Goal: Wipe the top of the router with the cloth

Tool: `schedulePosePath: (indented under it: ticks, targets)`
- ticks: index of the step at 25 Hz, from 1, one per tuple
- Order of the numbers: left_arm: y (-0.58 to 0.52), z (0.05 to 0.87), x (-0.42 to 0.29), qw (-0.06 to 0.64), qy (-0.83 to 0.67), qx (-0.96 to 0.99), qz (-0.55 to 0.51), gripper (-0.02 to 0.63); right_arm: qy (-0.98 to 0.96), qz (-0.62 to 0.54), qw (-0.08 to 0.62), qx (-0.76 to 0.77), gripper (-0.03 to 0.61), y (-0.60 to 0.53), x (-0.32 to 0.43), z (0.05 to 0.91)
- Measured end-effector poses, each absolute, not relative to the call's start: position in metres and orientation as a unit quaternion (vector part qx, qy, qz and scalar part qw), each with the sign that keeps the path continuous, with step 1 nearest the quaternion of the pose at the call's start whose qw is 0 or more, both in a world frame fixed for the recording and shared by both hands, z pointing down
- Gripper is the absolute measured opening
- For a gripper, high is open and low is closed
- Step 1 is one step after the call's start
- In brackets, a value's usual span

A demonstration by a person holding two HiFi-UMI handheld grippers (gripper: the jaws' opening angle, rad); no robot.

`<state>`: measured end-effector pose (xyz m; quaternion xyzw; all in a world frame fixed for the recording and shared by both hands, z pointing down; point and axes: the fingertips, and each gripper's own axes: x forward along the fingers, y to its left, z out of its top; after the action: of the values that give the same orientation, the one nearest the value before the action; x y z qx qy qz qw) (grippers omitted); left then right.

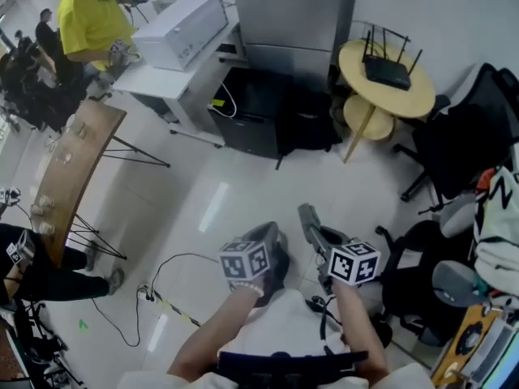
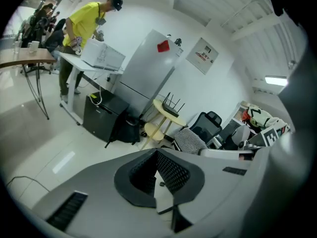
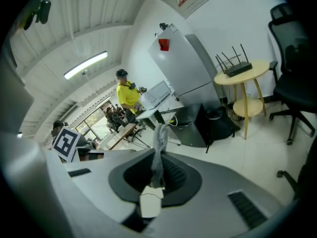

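Note:
The black router (image 1: 386, 71) with upright antennas sits on a round yellow table (image 1: 405, 101) at the far right, well ahead of both grippers. It also shows in the left gripper view as router (image 2: 171, 111) and in the right gripper view as router (image 3: 238, 68). My right gripper (image 1: 310, 220) (image 3: 158, 157) is shut on a grey cloth (image 3: 159, 143), which sticks up from between its jaws. The same cloth (image 2: 188, 140) shows in the left gripper view. Beside it, my left gripper (image 1: 268, 245) (image 2: 155, 156) is shut with nothing in it.
A tall grey cabinet (image 1: 292, 14) and a black low cabinet (image 1: 253, 113) stand left of the table. Black office chairs (image 1: 462, 144) crowd the right side. A person in yellow (image 1: 87, 19) stands at a white desk (image 1: 166, 75). Cables (image 1: 162, 294) lie on the floor.

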<state>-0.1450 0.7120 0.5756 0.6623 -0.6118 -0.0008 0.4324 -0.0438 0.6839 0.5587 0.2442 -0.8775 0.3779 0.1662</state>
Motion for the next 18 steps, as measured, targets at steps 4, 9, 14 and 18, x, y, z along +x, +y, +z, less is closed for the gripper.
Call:
schedulePosePath:
  ticks: [4, 9, 14, 18]
  targets:
    - [0.645, 0.567, -0.151, 0.429, -0.567, 0.703, 0.019, -0.002, -0.865, 0.380, 0.147, 0.294, 0.037, 0.625, -0.054, 0.546]
    - [0.573, 0.558, -0.156, 0.423, -0.521, 0.741, 0.041, -0.002, -0.853, 0.373, 0.136, 0.339, 0.037, 0.563, -0.067, 0.535]
    - [0.525, 0.551, -0.160, 0.415, -0.492, 0.764, 0.051, -0.002, -0.840, 0.370, 0.126, 0.376, 0.037, 0.526, -0.068, 0.529]
    - [0.500, 0.555, -0.154, 0.417, -0.475, 0.772, 0.057, -0.002, -0.829, 0.372, 0.120, 0.400, 0.037, 0.500, -0.057, 0.532]
